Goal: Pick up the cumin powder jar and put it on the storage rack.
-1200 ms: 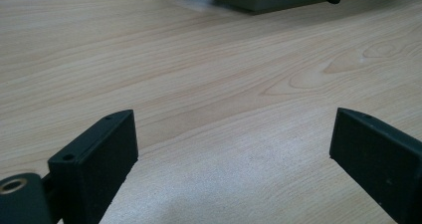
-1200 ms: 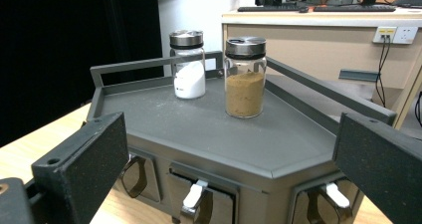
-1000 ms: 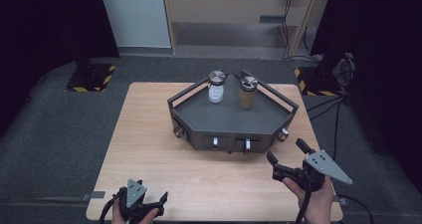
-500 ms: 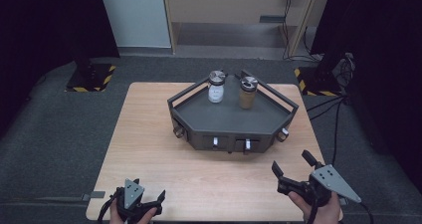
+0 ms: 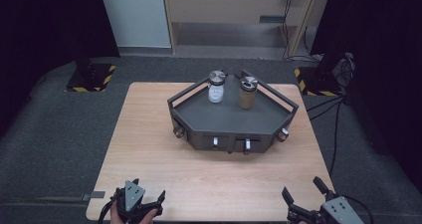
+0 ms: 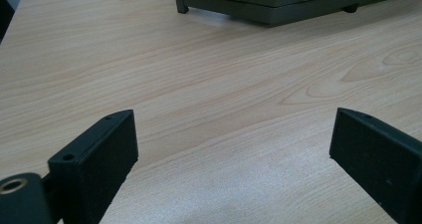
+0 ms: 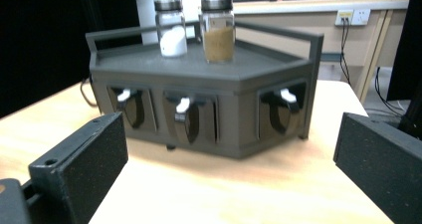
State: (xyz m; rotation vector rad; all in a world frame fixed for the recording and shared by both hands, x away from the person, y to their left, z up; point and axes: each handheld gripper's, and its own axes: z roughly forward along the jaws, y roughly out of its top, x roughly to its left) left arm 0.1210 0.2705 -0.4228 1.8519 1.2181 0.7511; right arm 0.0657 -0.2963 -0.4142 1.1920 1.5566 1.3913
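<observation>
From the high view, the dark rack (image 5: 234, 122) sits mid-table on the wooden table (image 5: 149, 134), with a white-filled jar (image 5: 216, 87) and a brown-filled jar (image 5: 248, 92) upright on its top tray, near each other but apart. The left gripper (image 5: 149, 200) and right gripper (image 5: 303, 194) sit at the near edge, both spread and empty

In the left gripper view, its jaws stand wide over bare wood

In the right gripper view, released jaws face the rack's front handles (image 7: 183, 107). The jars look like glass: rigid, smooth, breakable, likely light. Best gripped around the body below the metal lid (image 7: 216, 3)
</observation>
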